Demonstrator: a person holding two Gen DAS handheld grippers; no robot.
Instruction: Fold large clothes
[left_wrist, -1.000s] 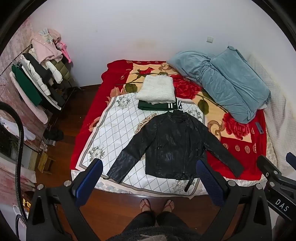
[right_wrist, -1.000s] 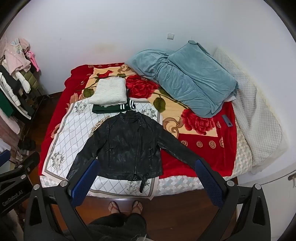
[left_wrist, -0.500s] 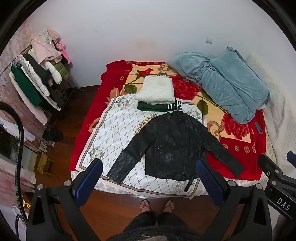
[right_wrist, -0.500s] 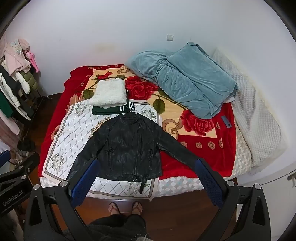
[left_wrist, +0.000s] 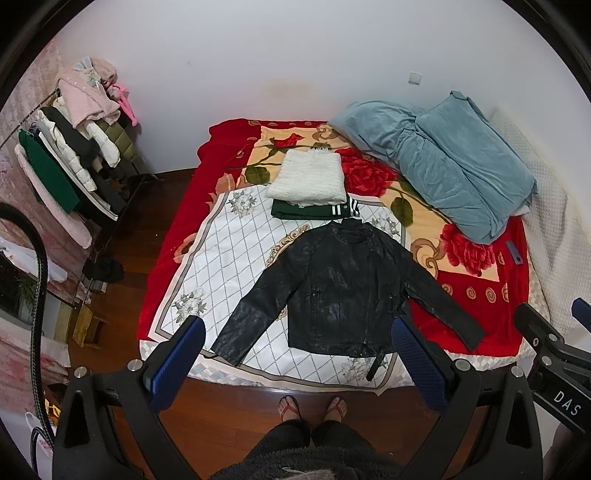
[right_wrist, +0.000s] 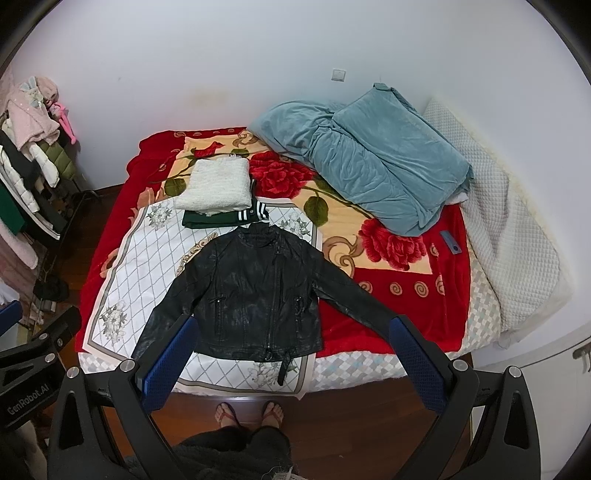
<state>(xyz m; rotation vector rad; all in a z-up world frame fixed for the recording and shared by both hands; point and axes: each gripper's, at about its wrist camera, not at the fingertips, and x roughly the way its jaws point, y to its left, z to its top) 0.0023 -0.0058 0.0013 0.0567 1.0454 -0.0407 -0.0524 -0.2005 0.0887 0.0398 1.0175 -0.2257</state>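
A black leather jacket (left_wrist: 340, 284) (right_wrist: 258, 288) lies flat on the bed, front up, both sleeves spread out and down, collar toward the wall. Behind its collar sits a folded white knit (left_wrist: 308, 177) (right_wrist: 216, 184) stacked on a folded green garment (left_wrist: 306, 211) (right_wrist: 218, 218) with striped trim. My left gripper (left_wrist: 297, 332) is held high above the bed's foot edge, open, nothing between its blue pads. My right gripper (right_wrist: 290, 330) hangs likewise, open and empty, well clear of the jacket.
A red floral blanket (left_wrist: 369, 177) and a white patterned sheet (left_wrist: 229, 266) cover the bed. A blue quilt (left_wrist: 450, 162) and white padded cover (right_wrist: 509, 236) lie at the right. A clothes rack (left_wrist: 70, 162) stands left. The person's feet (left_wrist: 314, 406) rest on the wooden floor.
Both views have drifted very slightly; the jacket and the folded pile have not moved. Both grippers stay open.
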